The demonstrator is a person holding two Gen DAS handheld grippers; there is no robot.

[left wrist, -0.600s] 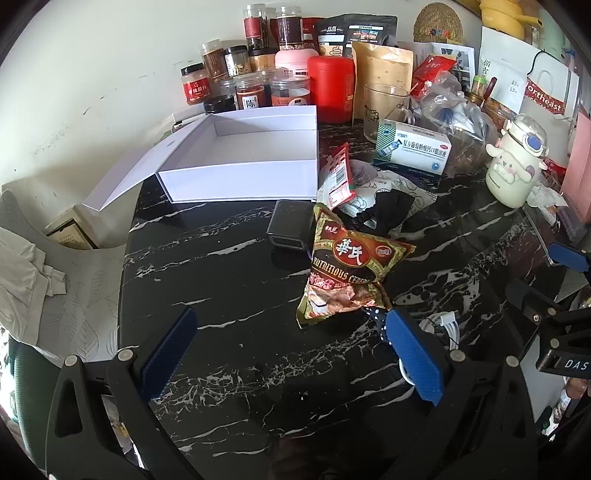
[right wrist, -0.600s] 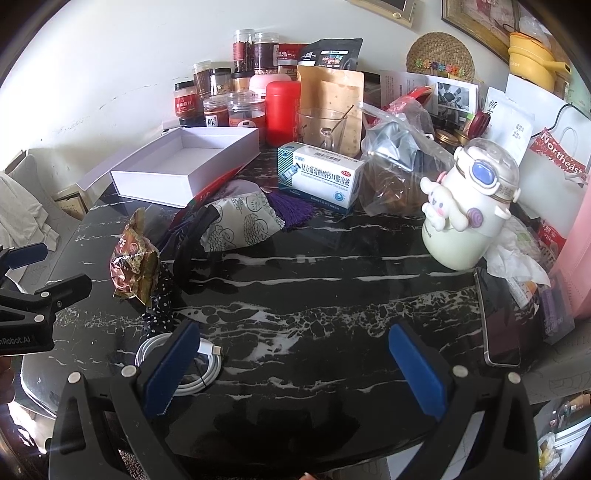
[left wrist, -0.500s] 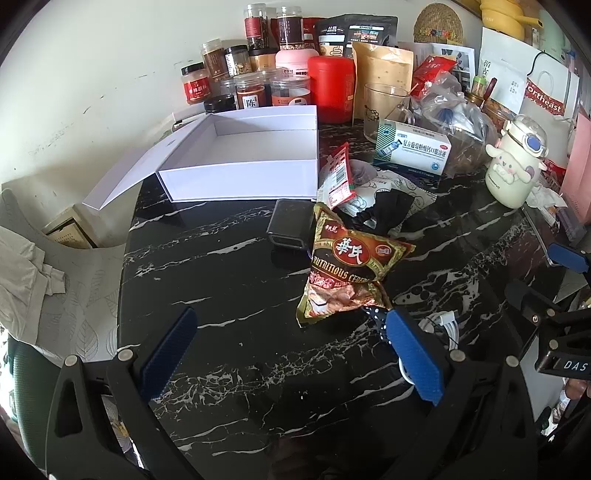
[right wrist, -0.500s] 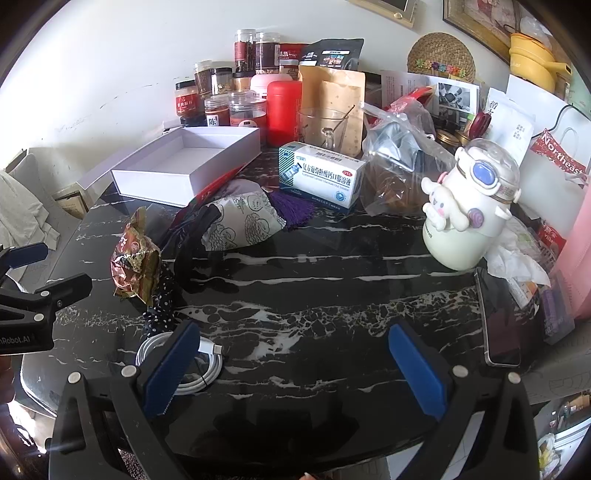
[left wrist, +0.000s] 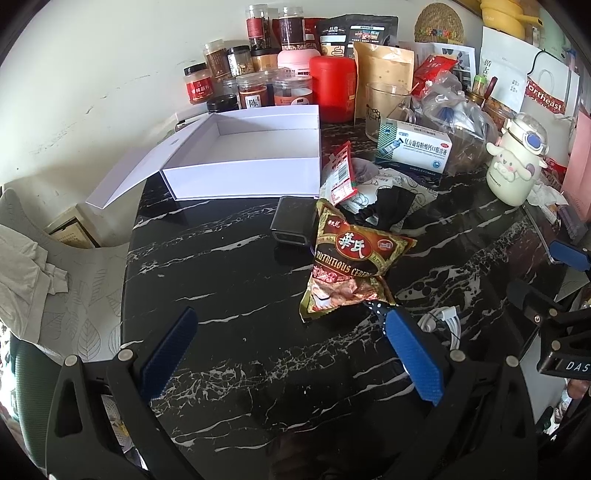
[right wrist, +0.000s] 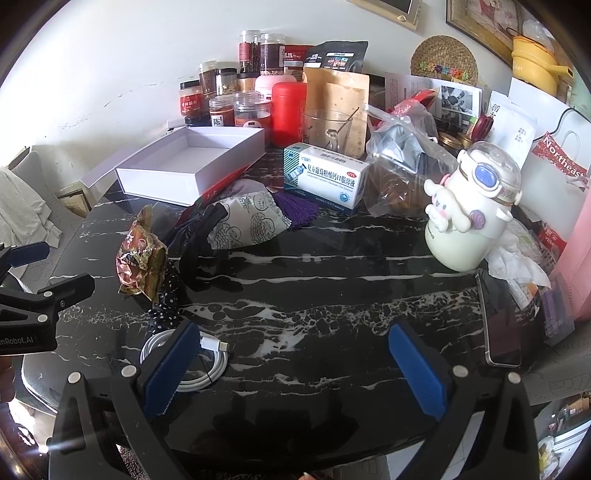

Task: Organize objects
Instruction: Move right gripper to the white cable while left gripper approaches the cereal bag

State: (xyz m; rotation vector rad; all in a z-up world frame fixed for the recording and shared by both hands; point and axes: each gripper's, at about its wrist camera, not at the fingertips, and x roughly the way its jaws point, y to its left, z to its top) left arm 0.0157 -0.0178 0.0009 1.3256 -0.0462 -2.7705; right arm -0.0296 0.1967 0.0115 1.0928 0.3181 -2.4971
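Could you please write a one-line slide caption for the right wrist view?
Open right gripper hovers over black marble table, beside coiled white cable; empty white cardboard box behind.

We are in a home, probably a dining or kitchen corner. On our black marble table (right wrist: 332,295) far jars (left wrist: 255,92) of spices line the wall, with a medicine box (right wrist: 325,177), a cartoon bottle (right wrist: 469,218) and a phone (right wrist: 498,321) to the right, framed pictures (right wrist: 476,18) above.

Black marbled table (left wrist: 229,295), open white box (left wrist: 251,155) by the wall, cereal packet (left wrist: 351,262), coiled white cable (right wrist: 192,354), medicine carton (right wrist: 325,177), cartoon bottle (right wrist: 469,210), phone (right wrist: 498,317) lay on it.
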